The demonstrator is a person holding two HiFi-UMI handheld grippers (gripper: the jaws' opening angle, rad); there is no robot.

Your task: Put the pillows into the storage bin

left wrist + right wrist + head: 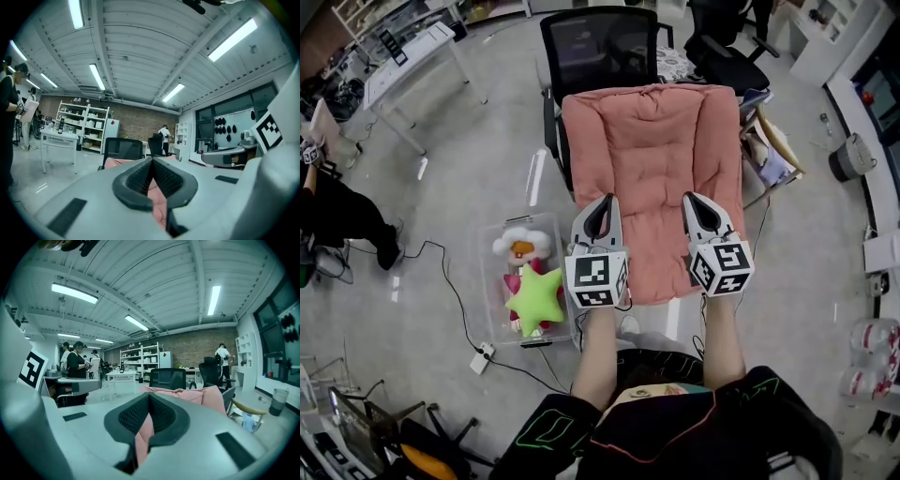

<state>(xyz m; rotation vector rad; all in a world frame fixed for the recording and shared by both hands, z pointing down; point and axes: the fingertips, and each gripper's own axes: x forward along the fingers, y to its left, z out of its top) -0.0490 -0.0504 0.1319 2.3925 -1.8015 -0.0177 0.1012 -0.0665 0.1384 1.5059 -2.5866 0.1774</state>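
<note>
While the left gripper (602, 208) and right gripper (697, 206) are clamped on the near edge of the pink pillow (656, 159), right of the storage bin (490, 281), that thin hold could slip, or the pillow could jam on the toys (534, 298) inside.

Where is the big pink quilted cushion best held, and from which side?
Grip the big pink quilted cushion by its near edge, at two spots far apart, from the person's side, as the left tool and right tool do now. It is wide, flat and soft; one middle grip would probably let it fold.
</note>
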